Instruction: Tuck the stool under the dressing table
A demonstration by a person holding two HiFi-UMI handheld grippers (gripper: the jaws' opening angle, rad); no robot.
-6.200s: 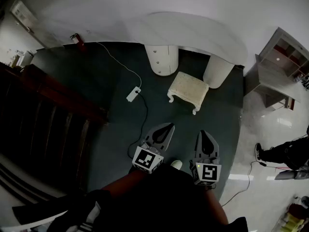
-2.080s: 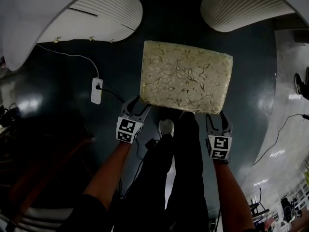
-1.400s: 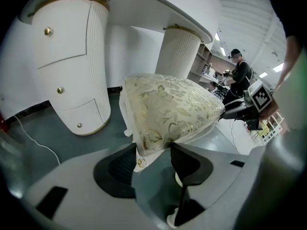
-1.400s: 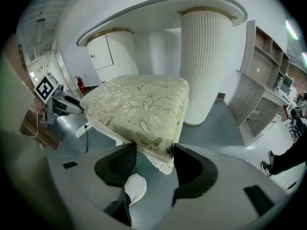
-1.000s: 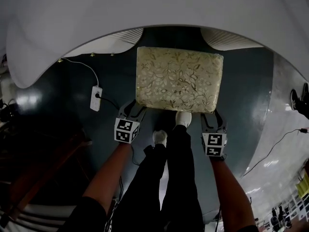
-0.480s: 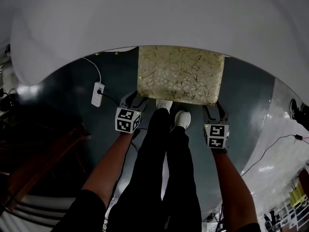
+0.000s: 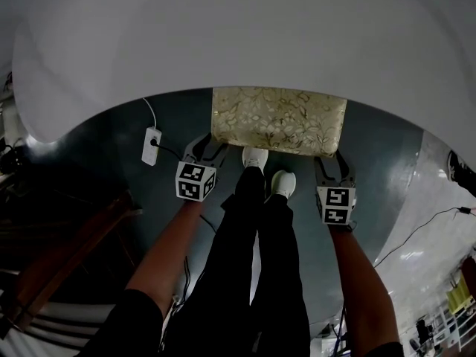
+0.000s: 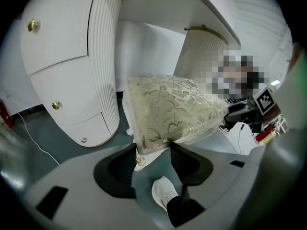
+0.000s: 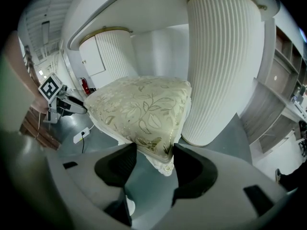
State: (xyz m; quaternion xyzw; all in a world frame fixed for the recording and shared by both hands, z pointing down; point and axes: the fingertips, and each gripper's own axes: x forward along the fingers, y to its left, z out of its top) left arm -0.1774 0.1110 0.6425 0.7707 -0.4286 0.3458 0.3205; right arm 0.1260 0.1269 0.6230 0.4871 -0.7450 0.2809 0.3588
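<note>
Left hand-held gripper [image 7: 207, 146] and right hand-held gripper [image 7: 332, 166] pinch the floral brocade stool's [image 7: 279, 119] corners.

**No readable text or numbers**

No words, numbers, brand names or labels can be read anywhere. The only sign-like marks are black-and-white square code markers [image 7: 196, 181], one on the grey plastic left gripper [image 7: 206, 146] and one on the grey plastic right gripper [image 7: 333, 163]. The cream, gold-leaf-patterned upholstered stool [image 7: 279, 121] bears leaf decoration only, no lettering.
</note>
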